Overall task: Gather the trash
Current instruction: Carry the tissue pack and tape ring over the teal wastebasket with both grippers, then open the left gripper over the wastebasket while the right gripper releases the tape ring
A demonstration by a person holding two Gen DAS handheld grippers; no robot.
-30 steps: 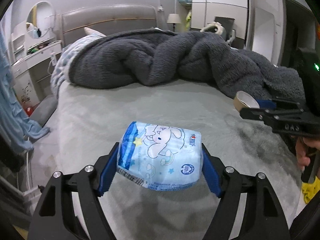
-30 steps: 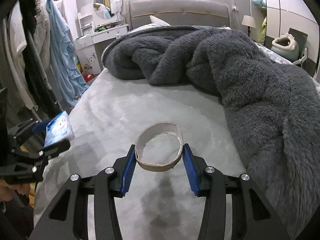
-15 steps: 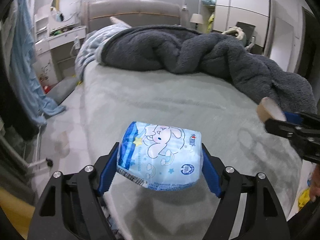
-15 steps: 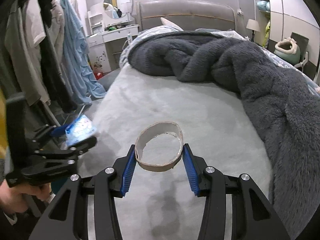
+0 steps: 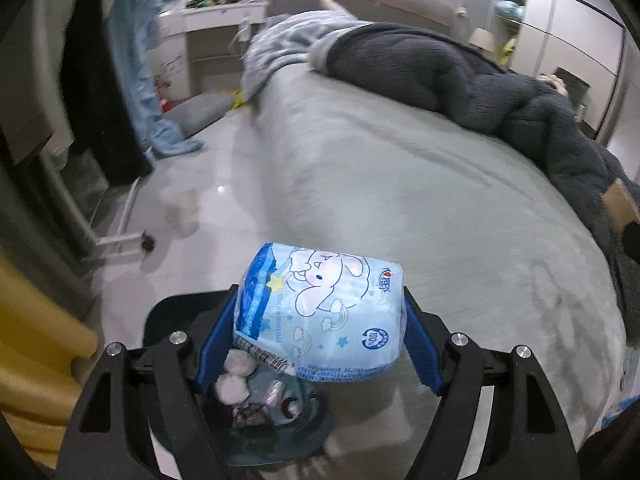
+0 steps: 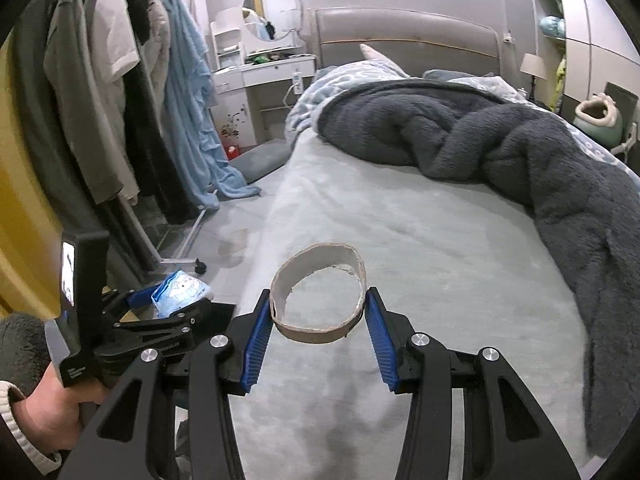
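My left gripper (image 5: 320,344) is shut on a light blue tissue packet (image 5: 320,316) with a cartoon print, held above a dark trash bin (image 5: 256,412) on the floor that holds several crumpled scraps. The same packet (image 6: 182,292) and left gripper (image 6: 160,312) show at the lower left of the right wrist view, beside the bed. My right gripper (image 6: 318,332) is shut on a brown cardboard tape ring (image 6: 318,300), held above the grey bed (image 6: 420,248). The ring also shows at the right edge of the left wrist view (image 5: 618,204).
A dark grey fleece blanket (image 6: 500,152) lies heaped across the far and right side of the bed. A clothes rack (image 6: 120,120) with hanging garments stands to the left of the bed. A white dressing table (image 6: 260,80) stands by the headboard.
My left gripper has swung left and down off the bed edge with the packet, and the trash bin has come into view beneath it. My right gripper has shifted slightly left with the ring.
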